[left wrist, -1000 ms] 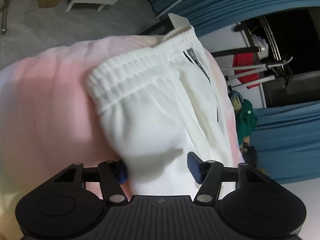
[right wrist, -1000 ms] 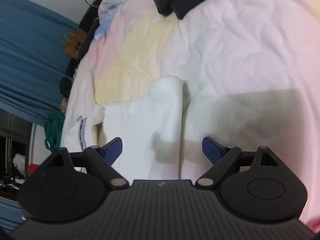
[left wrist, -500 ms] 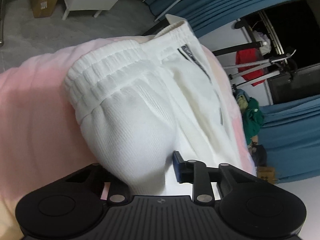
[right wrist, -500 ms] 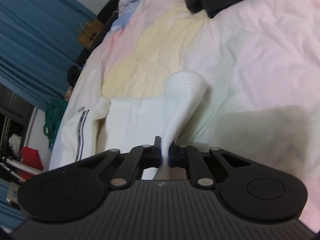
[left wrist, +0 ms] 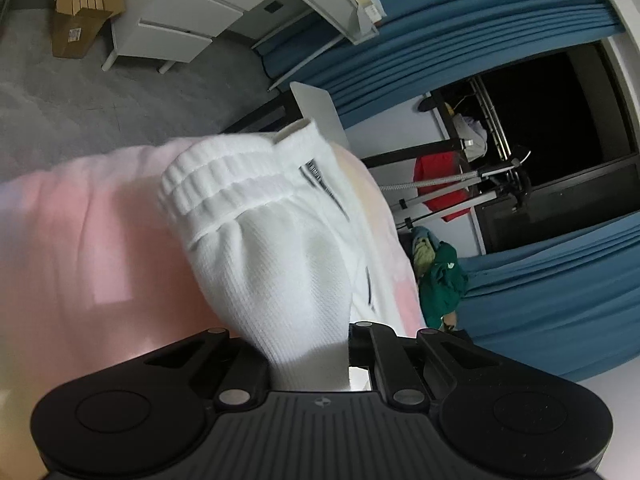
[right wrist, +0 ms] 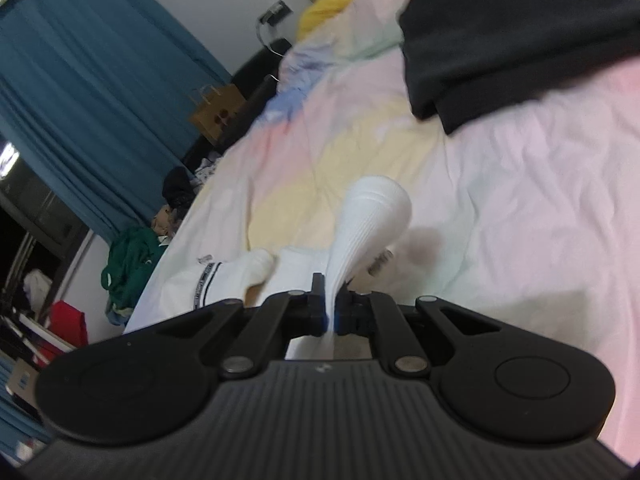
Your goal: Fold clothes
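1. Your supporting surface is the bed (right wrist: pixel 500 208), covered by a creased pastel cover in pink, yellow and pale blue patches.
2. The white trousers (right wrist: pixel 296 264) lie on the cover along the bed's left edge in the right wrist view.
3. A dark garment (right wrist: pixel 512 36) lies on the cover near the far end, well apart from the trousers.

The trousers (left wrist: pixel 280 248) are spread on the bedcover (left wrist: pixel 80 240), with the waistband end bunched between the jaws of the left gripper (left wrist: pixel 308 360). A cuff (right wrist: pixel 372 216) is raised off the bedcover and pinched in the right gripper (right wrist: pixel 329 312) (the rest of the garment lies to its left). A folded garment (right wrist: pixel 520 40) rests on the bedcover at far right. Beyond the bed's left edge a clothes heap (right wrist: pixel 128 264) is seen, with curtains (right wrist: pixel 100 92) behind.
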A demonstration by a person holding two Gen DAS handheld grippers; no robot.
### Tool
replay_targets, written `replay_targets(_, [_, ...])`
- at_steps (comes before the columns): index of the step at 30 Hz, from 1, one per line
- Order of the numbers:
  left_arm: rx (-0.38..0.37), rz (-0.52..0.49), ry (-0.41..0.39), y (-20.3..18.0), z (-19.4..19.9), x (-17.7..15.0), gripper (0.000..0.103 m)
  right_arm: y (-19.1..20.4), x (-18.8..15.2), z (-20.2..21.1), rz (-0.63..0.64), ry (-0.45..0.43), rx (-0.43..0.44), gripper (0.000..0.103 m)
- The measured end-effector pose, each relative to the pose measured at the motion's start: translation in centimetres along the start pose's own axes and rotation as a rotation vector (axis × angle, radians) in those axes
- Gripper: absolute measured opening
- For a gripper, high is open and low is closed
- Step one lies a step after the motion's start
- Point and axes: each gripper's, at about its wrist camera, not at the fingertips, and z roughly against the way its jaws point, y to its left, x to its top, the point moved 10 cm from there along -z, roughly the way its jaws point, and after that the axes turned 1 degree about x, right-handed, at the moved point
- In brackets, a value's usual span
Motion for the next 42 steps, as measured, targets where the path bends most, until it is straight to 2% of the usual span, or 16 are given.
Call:
replay_targets(3, [-0.010, -0.016, -0.013, -1.1, 1.6, 0.5, 0.009, 1.8, 0.7, -0.4, -0.015, 0.006, -0.010, 0.006])
replay_targets(5, [-0.005, -0.035, -0.011, -2.9, 1.5, 1.6, 0.009, 4.8, 1.5, -0.9, 0.025, -0.011, 0.016, 0.006])
replay_targets(9, [0.020, -0.060, -0.007, -7.4, -2.1, 5.3, 0.009, 12.3, 3.3, -3.2, 0.114, -0.052, 0.060, 0.006])
replay_targets(14, [0.071, -0.121, -0.014, -11.8, -10.6, 10.0, 0.010, 21.8, 4.3, -10.2, 0.231, -0.100, 0.064, 0.006])
replay_targets(17, [0.124, -0.129, 0.007, -11.6, -16.9, 11.6, 0.010, 25.7, 3.1, -16.1, 0.289, -0.100, 0.042, 0.006])
replay_targets(23, [0.231, -0.145, 0.053, -10.4, -29.3, 14.0, 0.011, 28.7, -2.1, -27.4, 0.465, -0.070, -0.034, 0.006])
replay_targets(26, [0.252, -0.165, 0.078, -9.0, -32.1, 13.8, 0.016, 28.3, -4.4, -30.2, 0.518, -0.040, -0.061, 0.009])
replay_targets(27, [0.244, -0.172, 0.083, -9.0, -32.3, 13.8, 0.016, 27.8, -4.8, -30.8, 0.499, -0.025, -0.056, 0.010])
replay_targets(28, [0.236, -0.179, 0.089, -9.0, -32.5, 13.8, 0.021, 27.5, -5.0, -31.2, 0.465, -0.004, -0.038, 0.013])
replay_targets(29, [0.228, -0.186, 0.094, -9.0, -32.6, 13.8, 0.025, 27.2, -5.2, -31.6, 0.430, 0.033, -0.014, 0.020])
replay_targets(30, [0.213, -0.189, 0.100, -8.9, -32.4, 13.8, 0.038, 26.8, -5.2, -31.7, 0.400, 0.070, 0.006, 0.028])
replay_targets(31, [0.197, -0.195, 0.098, -9.1, -31.7, 13.7, 0.052, 26.6, -5.0, -31.2, 0.378, 0.082, 0.019, 0.031])
replay_targets(35, [0.150, -0.239, 0.063, -10.5, -27.8, 13.4, 0.076, 24.3, -4.1, -27.0, 0.303, 0.095, 0.077, 0.067])
replay_targets(36, [0.140, -0.232, 0.058, -10.3, -26.8, 12.9, 0.083, 23.7, -3.9, -25.8, 0.285, 0.096, 0.092, 0.071])
replay_targets(38, [0.120, -0.189, 0.051, -9.0, -24.7, 11.4, 0.084, 22.4, -3.5, -23.4, 0.249, 0.099, 0.121, 0.077])
replay_targets(42, [0.081, -0.104, 0.038, -6.3, -20.6, 8.5, 0.085, 19.7, -2.6, -18.6, 0.176, 0.103, 0.177, 0.077])
